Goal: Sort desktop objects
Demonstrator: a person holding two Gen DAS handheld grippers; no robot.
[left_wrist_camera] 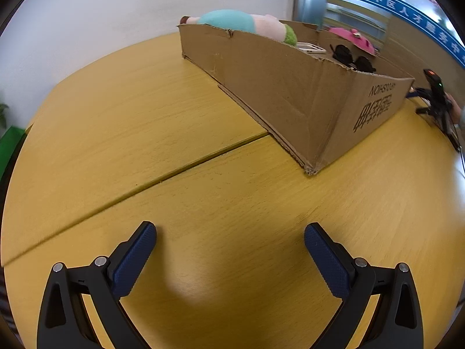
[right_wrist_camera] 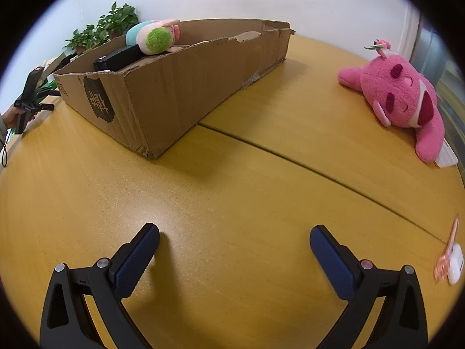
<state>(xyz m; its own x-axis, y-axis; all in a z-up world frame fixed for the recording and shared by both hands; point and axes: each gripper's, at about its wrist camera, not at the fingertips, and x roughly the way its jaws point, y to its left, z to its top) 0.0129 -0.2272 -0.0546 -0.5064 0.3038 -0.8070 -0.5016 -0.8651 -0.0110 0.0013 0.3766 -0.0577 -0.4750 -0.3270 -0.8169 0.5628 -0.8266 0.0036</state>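
Both tongs hovering spread and empty over the counter.
Left tongs and right tongs are gripping nothing; cardboard box is holding a pastel plush, black case and sunglasses; pink plush is lying outside, well apart.

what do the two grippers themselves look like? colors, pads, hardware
Both match: the left gripper and right gripper have matte black angular finger arms with triangular cutouts, silver round pivot pins, and dark blue textured pads on the inner faces. No cables or markings visible.
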